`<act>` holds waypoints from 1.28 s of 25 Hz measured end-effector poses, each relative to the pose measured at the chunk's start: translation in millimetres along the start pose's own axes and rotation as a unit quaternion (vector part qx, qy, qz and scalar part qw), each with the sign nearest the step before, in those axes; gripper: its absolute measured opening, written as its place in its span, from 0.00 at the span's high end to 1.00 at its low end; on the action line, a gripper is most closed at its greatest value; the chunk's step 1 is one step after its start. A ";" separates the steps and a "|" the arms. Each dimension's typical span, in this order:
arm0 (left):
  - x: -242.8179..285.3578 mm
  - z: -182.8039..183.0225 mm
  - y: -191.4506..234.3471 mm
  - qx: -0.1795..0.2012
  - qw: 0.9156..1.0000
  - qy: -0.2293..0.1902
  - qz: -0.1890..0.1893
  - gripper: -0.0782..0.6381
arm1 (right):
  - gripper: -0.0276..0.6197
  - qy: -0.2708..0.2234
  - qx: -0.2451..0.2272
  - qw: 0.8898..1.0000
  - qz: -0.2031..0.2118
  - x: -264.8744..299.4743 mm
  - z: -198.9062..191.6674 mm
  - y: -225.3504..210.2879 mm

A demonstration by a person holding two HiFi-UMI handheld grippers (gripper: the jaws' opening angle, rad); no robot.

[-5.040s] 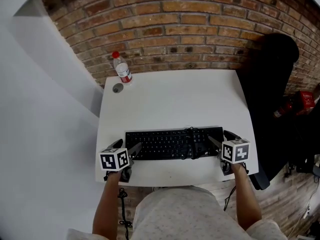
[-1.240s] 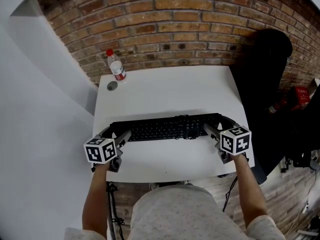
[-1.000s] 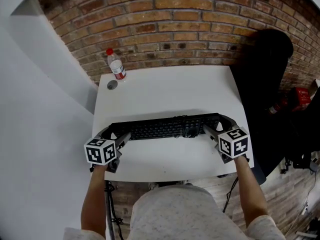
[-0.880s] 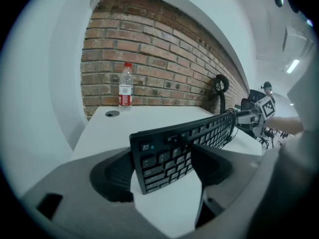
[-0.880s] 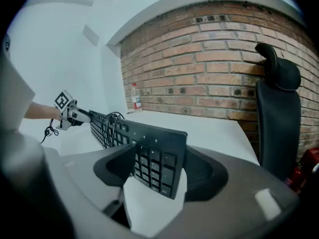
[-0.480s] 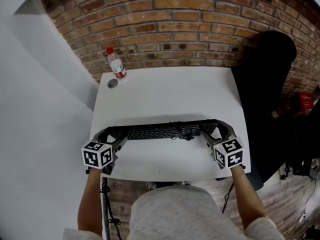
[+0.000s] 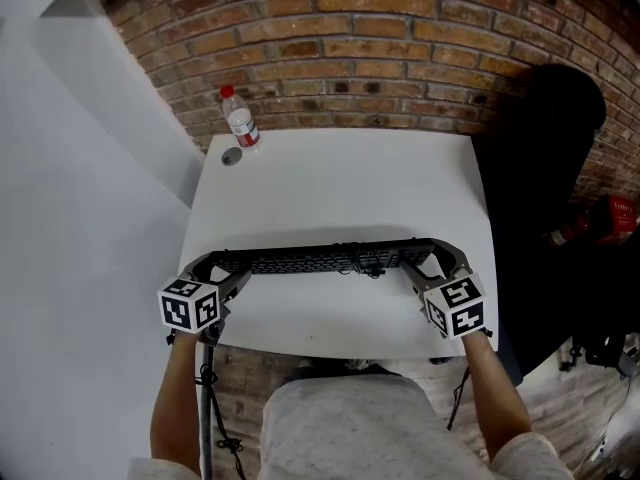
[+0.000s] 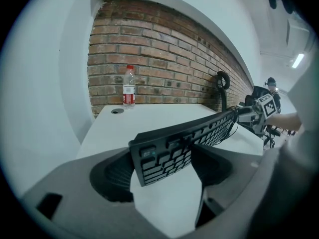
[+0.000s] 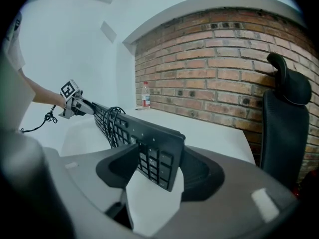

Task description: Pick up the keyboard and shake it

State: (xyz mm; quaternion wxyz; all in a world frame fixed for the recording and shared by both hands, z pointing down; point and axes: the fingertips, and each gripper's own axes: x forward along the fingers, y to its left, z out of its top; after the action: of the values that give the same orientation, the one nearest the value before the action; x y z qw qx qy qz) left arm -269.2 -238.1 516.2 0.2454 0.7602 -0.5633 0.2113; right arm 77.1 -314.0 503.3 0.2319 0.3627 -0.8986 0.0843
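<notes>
A black keyboard (image 7: 320, 260) hangs above the white table (image 7: 340, 188), tipped so that I see it nearly edge-on. Its cable (image 7: 365, 264) is bunched on the keys. My left gripper (image 7: 222, 268) is shut on the keyboard's left end. In the left gripper view the keyboard (image 8: 169, 153) sits tilted between the jaws of the left gripper (image 8: 164, 166). My right gripper (image 7: 432, 259) holds the right end. In the right gripper view the keyboard's number-pad end (image 9: 154, 158) is pressed between the jaws of the right gripper (image 9: 157, 169), which are closing further.
A plastic water bottle (image 7: 240, 118) with a red cap stands at the table's far left corner, beside a round cable hole (image 7: 232, 156). A brick wall (image 7: 400, 38) runs behind the table. A black office chair (image 7: 540, 168) stands to the right, with a red object (image 7: 600, 218) beyond it.
The keyboard has come up off the table and tipped from face-up to nearly edge-on. Both grippers have moved with it, slightly toward me.
</notes>
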 end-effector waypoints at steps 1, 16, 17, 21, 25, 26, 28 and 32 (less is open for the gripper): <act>-1.6 -2.7 -0.8 0.001 1.000 0.002 0.000 0.40 | 0.55 0.003 -0.003 1.000 0.001 -1.1 -1.9 2.2; -7.1 -5.3 -1.7 0.062 0.997 0.038 0.007 0.40 | 0.56 0.050 -0.033 0.997 -0.055 -17.6 -16.4 20.3; -7.7 -7.4 -2.4 0.066 0.997 0.041 0.007 0.40 | 0.56 0.053 -0.035 0.996 -0.057 -19.4 -18.6 22.3; -13.2 -16.5 -5.2 0.081 0.995 0.054 0.012 0.40 | 0.57 0.066 -0.050 0.995 -0.058 -28.0 -26.8 31.9; -15.0 -24.6 -7.2 0.100 0.993 0.063 0.019 0.41 | 0.57 0.074 -0.065 0.993 -0.065 -34.2 -34.4 39.3; -15.1 -27.6 -7.6 0.107 0.992 0.067 0.020 0.41 | 0.57 0.076 -0.067 0.993 -0.068 -35.3 -36.0 41.4; -16.2 -34.8 -9.0 0.123 0.989 0.076 0.023 0.42 | 0.58 0.084 -0.070 0.991 -0.071 -38.1 -41.5 45.4; -19.3 -47.6 -10.7 0.140 0.986 0.086 0.026 0.42 | 0.61 0.102 -0.093 0.987 -0.079 -42.5 -50.4 51.5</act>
State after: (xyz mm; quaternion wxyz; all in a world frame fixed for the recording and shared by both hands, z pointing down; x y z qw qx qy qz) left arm -266.4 -191.9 540.9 0.1790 0.7510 -0.5245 0.3589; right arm 86.2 -234.7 528.2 0.3609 0.3986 -0.8429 0.0179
